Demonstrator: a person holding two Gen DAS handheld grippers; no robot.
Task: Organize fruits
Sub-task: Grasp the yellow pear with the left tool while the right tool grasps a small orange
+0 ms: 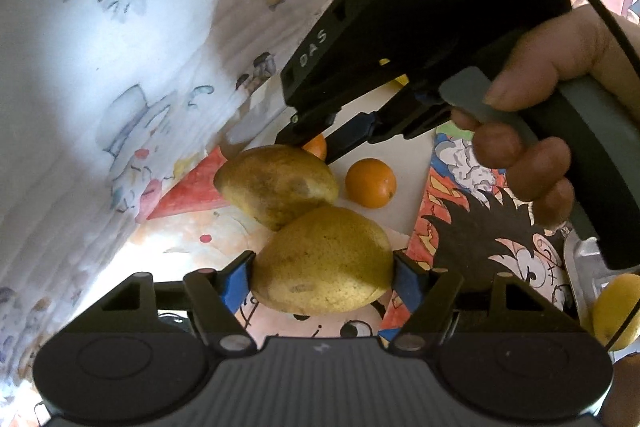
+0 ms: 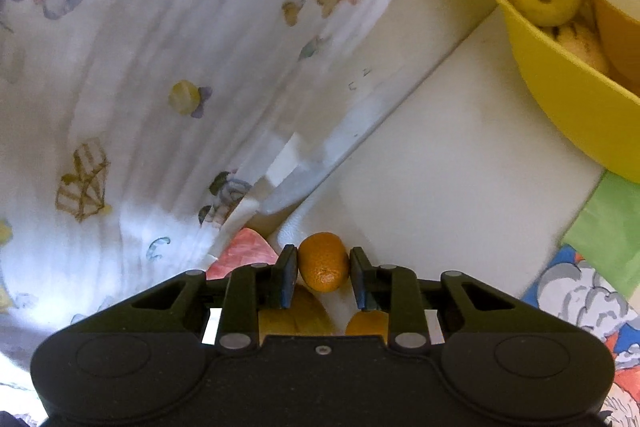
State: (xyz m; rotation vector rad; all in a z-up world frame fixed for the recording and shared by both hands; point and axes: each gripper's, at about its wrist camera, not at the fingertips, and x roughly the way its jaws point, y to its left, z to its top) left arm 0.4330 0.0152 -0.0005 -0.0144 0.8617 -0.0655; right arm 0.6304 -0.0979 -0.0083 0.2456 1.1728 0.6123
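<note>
Your right gripper [image 2: 324, 269] pinches a small orange [image 2: 323, 261] tight. The yellow bowl [image 2: 560, 95] waits far off at two o'clock — go that way. Your left gripper [image 1: 324, 273] squeezes a pear [image 1: 322, 263], its long side lying across the pads.

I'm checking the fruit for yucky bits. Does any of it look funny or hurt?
A little. The pear between the left gripper's jaws has small brown spots, and the pear behind it has a darker bruise-like patch. The small orange in the right gripper looks fine.
</note>
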